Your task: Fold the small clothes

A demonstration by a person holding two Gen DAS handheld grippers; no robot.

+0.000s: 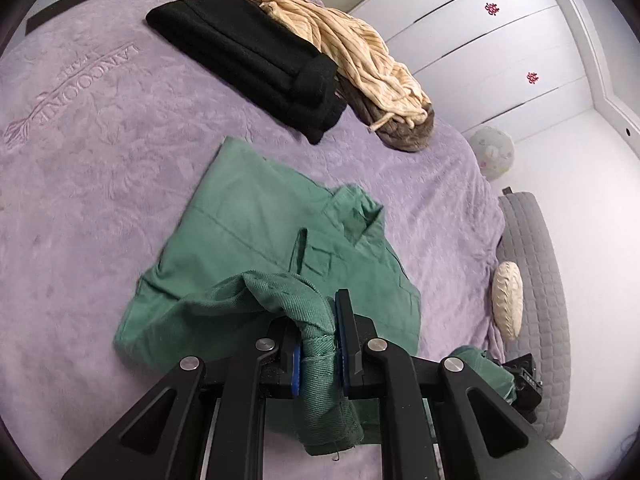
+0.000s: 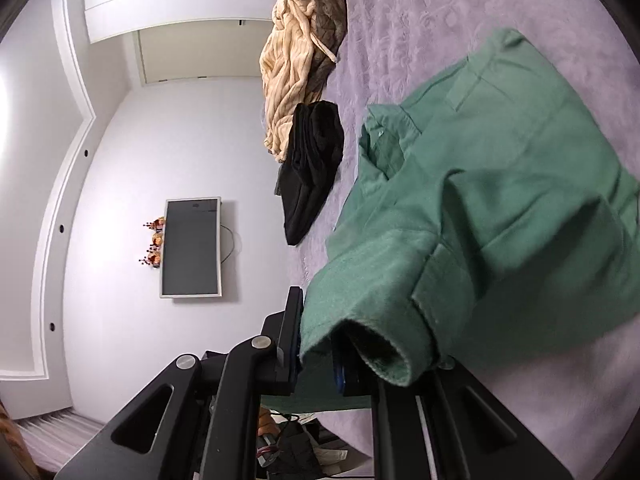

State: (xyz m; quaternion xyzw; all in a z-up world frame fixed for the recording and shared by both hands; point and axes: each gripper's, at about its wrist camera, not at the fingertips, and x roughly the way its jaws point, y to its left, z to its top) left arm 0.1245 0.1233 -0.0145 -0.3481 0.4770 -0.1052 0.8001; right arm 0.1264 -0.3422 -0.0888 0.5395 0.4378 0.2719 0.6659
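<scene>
A small green shirt (image 1: pixel 256 224) lies partly folded on the purple bedspread (image 1: pixel 80 184), collar toward the right. My left gripper (image 1: pixel 320 336) is shut on a bunched green edge of the shirt, lifted a little off the bed. In the right wrist view the same green shirt (image 2: pixel 500 184) fills the right half. My right gripper (image 2: pixel 320 344) is shut on a green sleeve cuff, which drapes over and hides the right finger. The right gripper also shows at the left wrist view's lower right (image 1: pixel 520 380), holding green cloth.
A folded black garment (image 1: pixel 256 60) and a cream striped garment (image 1: pixel 352 52) over a brown one lie at the bed's far side, also in the right wrist view (image 2: pixel 312 168). A grey bench (image 1: pixel 536 280) with a cream cushion stands past the bed's edge. White wardrobe doors (image 1: pixel 500 40) beyond.
</scene>
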